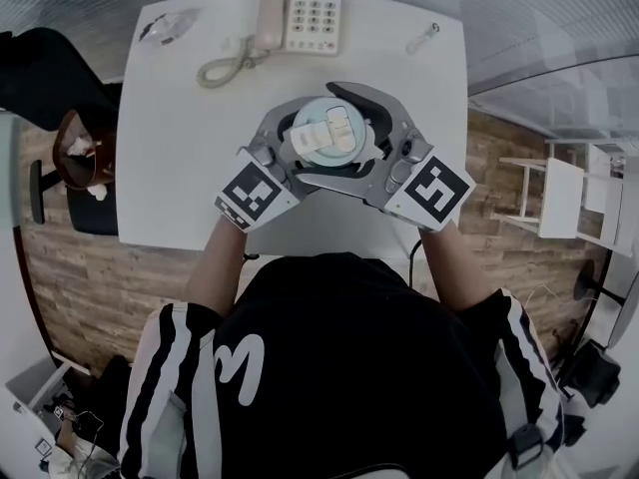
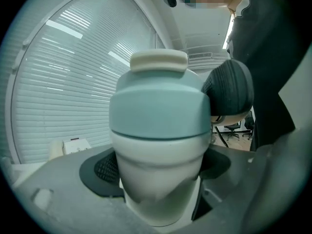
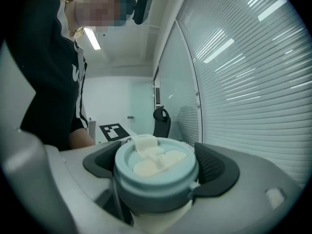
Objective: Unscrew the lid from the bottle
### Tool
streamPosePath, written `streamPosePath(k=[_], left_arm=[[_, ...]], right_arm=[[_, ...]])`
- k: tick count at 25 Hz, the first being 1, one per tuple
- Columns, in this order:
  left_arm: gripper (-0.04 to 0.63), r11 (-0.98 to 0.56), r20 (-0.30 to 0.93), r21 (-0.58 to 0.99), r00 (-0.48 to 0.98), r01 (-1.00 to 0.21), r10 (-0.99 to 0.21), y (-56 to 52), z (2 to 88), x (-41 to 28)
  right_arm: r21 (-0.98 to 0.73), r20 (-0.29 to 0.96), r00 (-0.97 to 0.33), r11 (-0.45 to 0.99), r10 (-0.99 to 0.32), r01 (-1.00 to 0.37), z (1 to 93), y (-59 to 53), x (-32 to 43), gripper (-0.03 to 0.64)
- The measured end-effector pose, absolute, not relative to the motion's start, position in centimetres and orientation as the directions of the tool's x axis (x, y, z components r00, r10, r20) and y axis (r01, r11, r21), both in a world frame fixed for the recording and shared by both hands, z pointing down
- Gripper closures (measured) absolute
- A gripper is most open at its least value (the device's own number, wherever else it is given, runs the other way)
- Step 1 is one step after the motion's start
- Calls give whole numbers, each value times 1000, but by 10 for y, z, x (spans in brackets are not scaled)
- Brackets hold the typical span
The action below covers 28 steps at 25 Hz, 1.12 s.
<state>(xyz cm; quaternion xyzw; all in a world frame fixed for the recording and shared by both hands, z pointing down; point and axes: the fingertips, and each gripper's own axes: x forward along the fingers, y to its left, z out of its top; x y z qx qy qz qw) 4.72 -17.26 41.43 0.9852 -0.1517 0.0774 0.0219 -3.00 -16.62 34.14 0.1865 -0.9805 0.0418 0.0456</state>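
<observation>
A white bottle (image 2: 158, 179) with a pale blue lid (image 1: 326, 136) is held between both grippers over the white table (image 1: 190, 198). My left gripper (image 1: 300, 156) is shut on the bottle's white body, its dark pads (image 2: 103, 168) pressing either side just below the lid (image 2: 158, 116). My right gripper (image 1: 344, 138) is shut on the lid (image 3: 156, 172), with the pads (image 3: 217, 172) tight against its rim. The lid's cream flip cap (image 3: 146, 144) faces up. The bottle's base is hidden.
A white desk phone (image 1: 300, 13) with a coiled cord (image 1: 225, 66) lies at the table's far edge. A clear small item (image 1: 165, 28) sits far left, another (image 1: 421, 38) far right. A black chair (image 1: 60, 78) stands left, a white stool (image 1: 559, 198) right.
</observation>
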Motion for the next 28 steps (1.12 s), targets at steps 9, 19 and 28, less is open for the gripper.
streamPosePath(k=[9, 19, 28], left_arm=[[159, -956, 222, 1, 933, -292, -285, -157, 381, 34], [160, -959, 214, -10, 936, -282, -278, -136, 352, 25], [160, -989, 199, 14, 969, -149, -143, -105, 326, 26]], right_arm=[[-67, 66, -936, 935, -344, -349, 307, -150, -38, 149], [-17, 29, -953, 953, -303, -303, 280, -127, -44, 152], [-50, -13, -991, 989, -136, -136, 253, -96, -46, 152]])
